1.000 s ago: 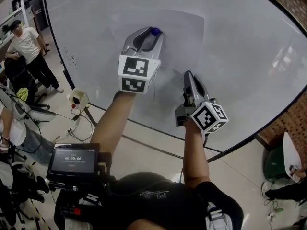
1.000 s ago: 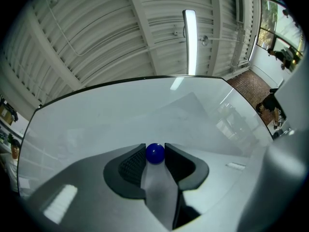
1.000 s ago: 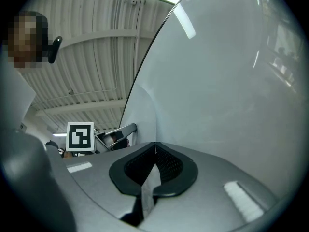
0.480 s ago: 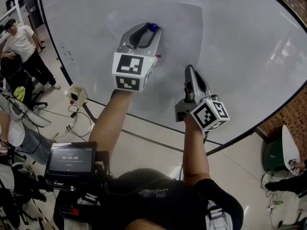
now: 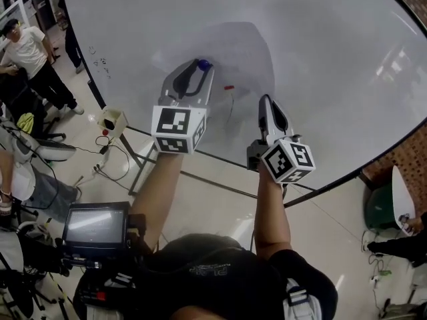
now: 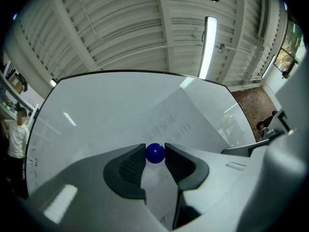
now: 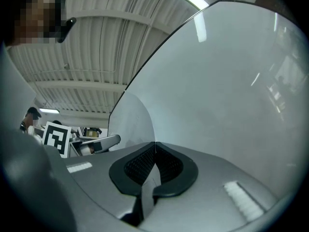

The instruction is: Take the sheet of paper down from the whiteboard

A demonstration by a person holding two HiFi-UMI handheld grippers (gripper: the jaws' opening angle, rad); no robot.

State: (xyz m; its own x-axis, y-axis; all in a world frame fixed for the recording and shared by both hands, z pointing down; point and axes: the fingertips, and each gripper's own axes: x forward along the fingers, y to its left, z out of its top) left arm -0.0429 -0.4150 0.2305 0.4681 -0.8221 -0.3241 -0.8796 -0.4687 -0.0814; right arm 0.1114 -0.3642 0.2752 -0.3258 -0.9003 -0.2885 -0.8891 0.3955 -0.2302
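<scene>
The white sheet of paper (image 5: 233,49) bows away from the whiteboard (image 5: 333,59), casting a grey shadow. My left gripper (image 5: 197,69) is shut on a small blue ball magnet (image 5: 203,65); in the left gripper view the magnet (image 6: 155,153) sits between both pads, with the sheet (image 6: 181,122) behind it. My right gripper (image 5: 265,101) is shut on the sheet's lower right edge. In the right gripper view the paper (image 7: 128,122) runs up out of the closed jaws and curls to the left. A small red mark (image 5: 229,87) shows on the sheet between the grippers.
The whiteboard's black lower frame (image 5: 220,160) runs just under both grippers. A person (image 5: 30,52) stands far left beside chairs. A small white box (image 5: 111,120) hangs by the board's stand. A screen (image 5: 95,224) sits at my chest. A green bin (image 5: 377,217) is at the right.
Both grippers have come down, the left one further. The left gripper has carried the blue magnet down. The sheet, flat on the board before, now bulges off it.
</scene>
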